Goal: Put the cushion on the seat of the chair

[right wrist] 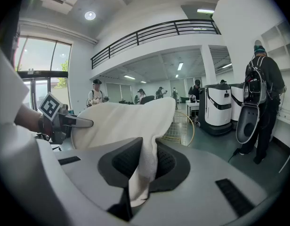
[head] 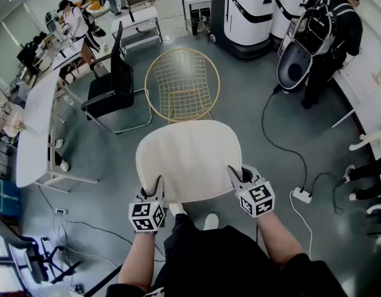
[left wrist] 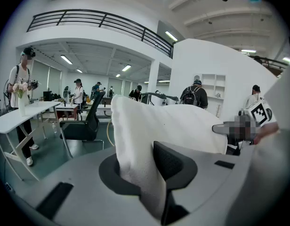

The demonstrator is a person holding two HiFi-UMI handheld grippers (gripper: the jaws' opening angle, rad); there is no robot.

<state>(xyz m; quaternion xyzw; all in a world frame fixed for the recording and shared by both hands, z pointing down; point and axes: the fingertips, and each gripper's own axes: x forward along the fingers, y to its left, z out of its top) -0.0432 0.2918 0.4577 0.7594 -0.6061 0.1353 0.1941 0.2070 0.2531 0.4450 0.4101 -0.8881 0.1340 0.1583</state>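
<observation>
My left gripper (head: 157, 189) and right gripper (head: 237, 177) clamp cushion (head: 189, 159) corners, short of chair (head: 182, 85); soft, probably light.

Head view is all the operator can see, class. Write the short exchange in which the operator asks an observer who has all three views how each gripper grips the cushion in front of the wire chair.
Operator: Is the left gripper actually clamped on the cushion?
Observer: Yes. The left gripper view shows the cushion's near edge pinched between its jaws.
Operator: And the right gripper?
Observer: The right gripper view shows its jaws shut on a fold of the edge, with a flap hanging below them. The wire chair stands beyond.
</observation>
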